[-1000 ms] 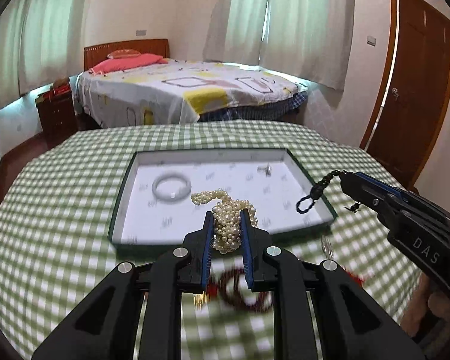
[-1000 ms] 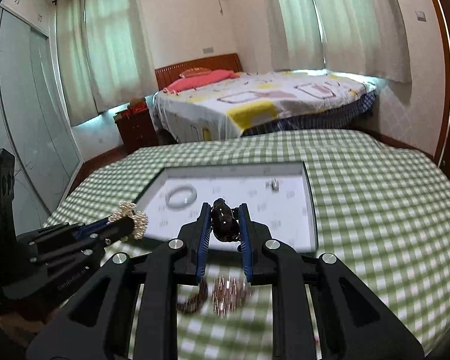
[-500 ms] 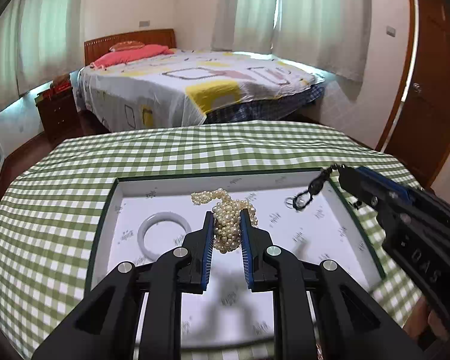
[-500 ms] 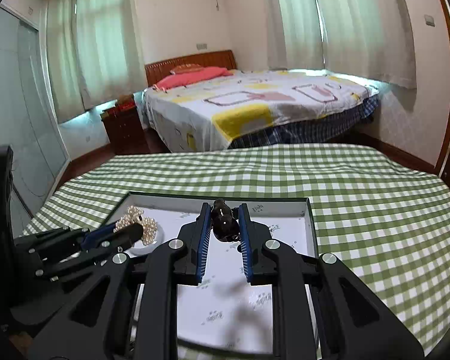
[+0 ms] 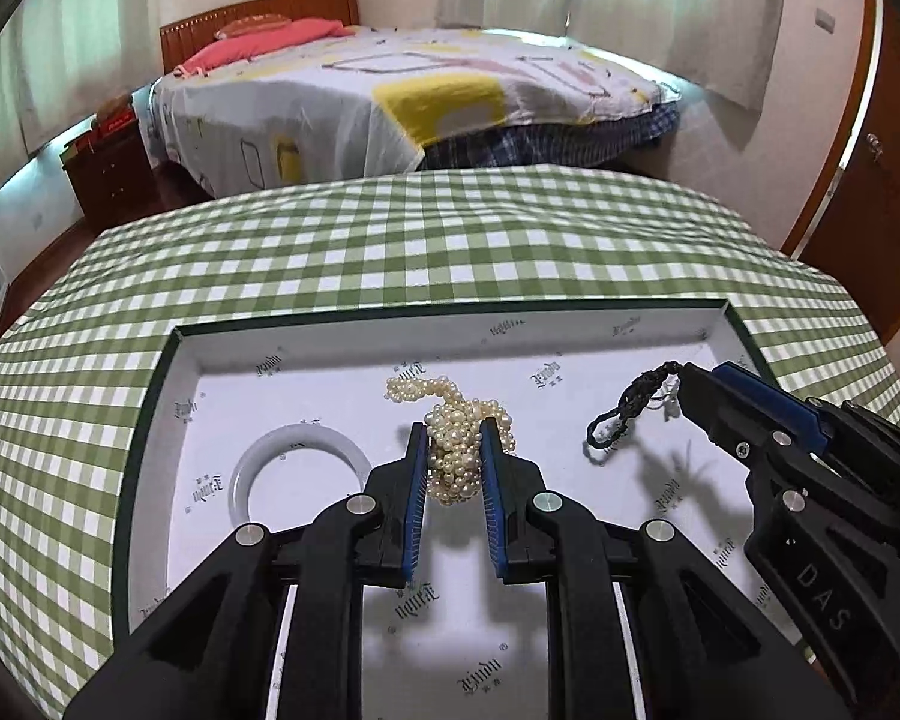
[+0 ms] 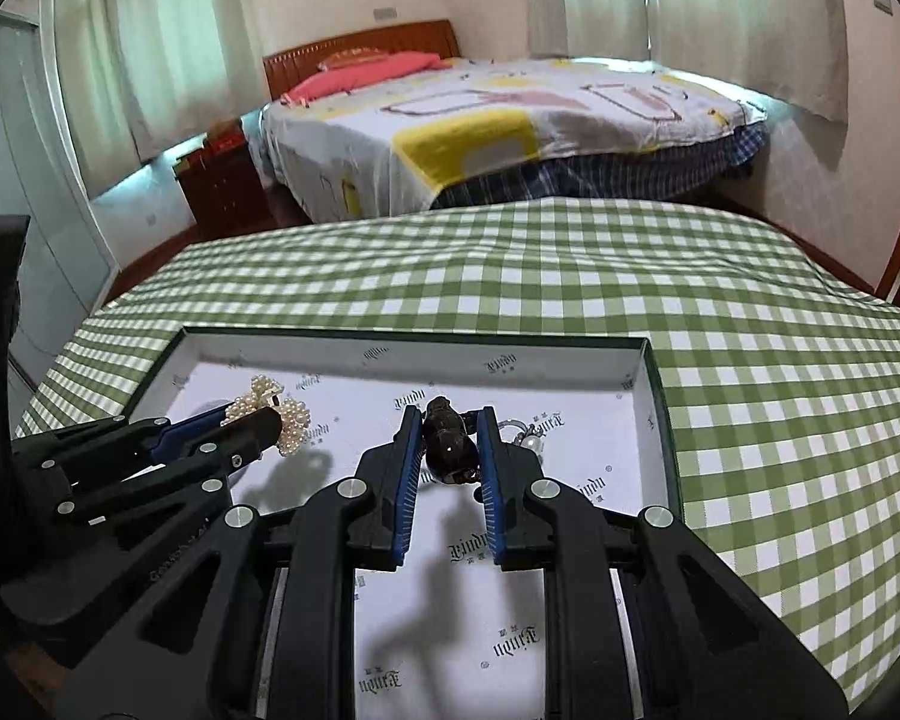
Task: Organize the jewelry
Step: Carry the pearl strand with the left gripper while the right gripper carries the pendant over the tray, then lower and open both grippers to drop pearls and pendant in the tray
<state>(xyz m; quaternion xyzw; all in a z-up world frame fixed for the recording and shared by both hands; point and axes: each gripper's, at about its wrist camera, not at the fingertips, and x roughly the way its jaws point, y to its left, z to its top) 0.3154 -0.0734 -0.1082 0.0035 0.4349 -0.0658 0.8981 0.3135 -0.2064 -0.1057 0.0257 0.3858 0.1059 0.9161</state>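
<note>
White-lined tray [image 5: 306, 339] on the desk [image 5: 390, 240] holds a pale bangle [image 5: 297, 441] at left; left tool [image 5: 453, 450] grips a pearl strand [image 5: 459, 456], right tool [image 6: 450, 438] a dark beaded bracelet [image 6: 450, 450].

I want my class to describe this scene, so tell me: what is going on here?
A person holds two grippers over a white-lined tray on a green checked tablecloth. The left gripper is shut on a bunch of pearl strands. The right gripper is shut on a dark beaded piece with a black cord loop. A pale bangle already lies in the tray.
</note>
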